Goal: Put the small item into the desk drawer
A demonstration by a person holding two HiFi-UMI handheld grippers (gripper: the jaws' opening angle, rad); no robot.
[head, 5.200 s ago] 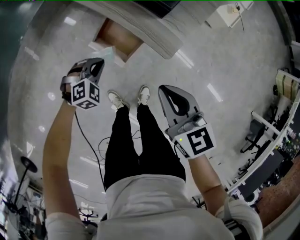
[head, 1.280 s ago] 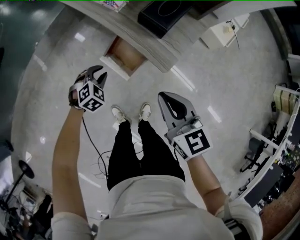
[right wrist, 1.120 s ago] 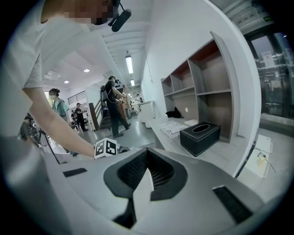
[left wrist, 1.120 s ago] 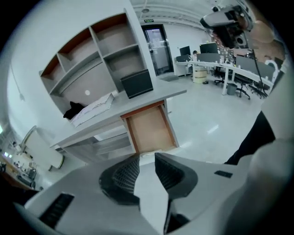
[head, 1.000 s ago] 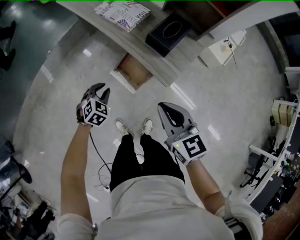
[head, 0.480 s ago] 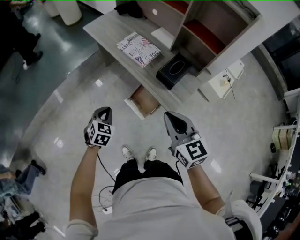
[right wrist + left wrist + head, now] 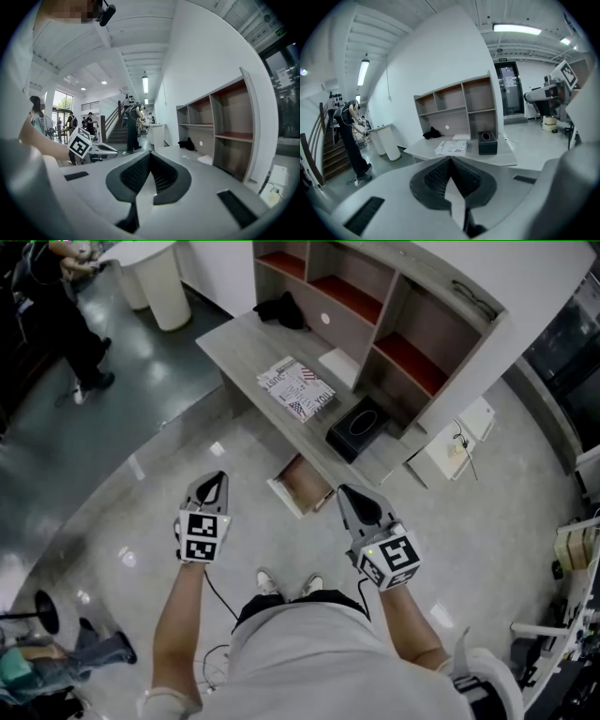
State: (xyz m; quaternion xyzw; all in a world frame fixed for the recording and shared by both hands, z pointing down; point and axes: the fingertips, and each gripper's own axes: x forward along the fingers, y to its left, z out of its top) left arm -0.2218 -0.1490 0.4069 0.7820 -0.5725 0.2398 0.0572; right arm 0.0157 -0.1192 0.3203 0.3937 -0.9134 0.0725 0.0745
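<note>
A grey desk (image 7: 246, 352) with a shelf unit (image 7: 394, 324) stands ahead of me. Its drawer (image 7: 284, 497) is pulled open under the front edge, and its brown inside shows nothing I can make out. A patterned magazine (image 7: 295, 388), a black box (image 7: 357, 427), a white sheet (image 7: 339, 360) and a dark cloth (image 7: 281, 308) lie on the desk; I cannot tell which is the small item. My left gripper (image 7: 217, 481) and right gripper (image 7: 349, 493) hover short of the desk, either side of the drawer. Both are shut and hold nothing (image 7: 450, 160) (image 7: 149, 155).
A white bin (image 7: 169, 282) stands left of the desk, with a person (image 7: 56, 296) beside it. A low white unit (image 7: 455, 437) sits on the floor at the desk's right end. People and a staircase (image 7: 117, 126) show far off in the right gripper view.
The head view has swung up from my legs and the floor to the whole desk and shelves. Both grippers stay shut and now sit nearer each other, level with the open drawer.
</note>
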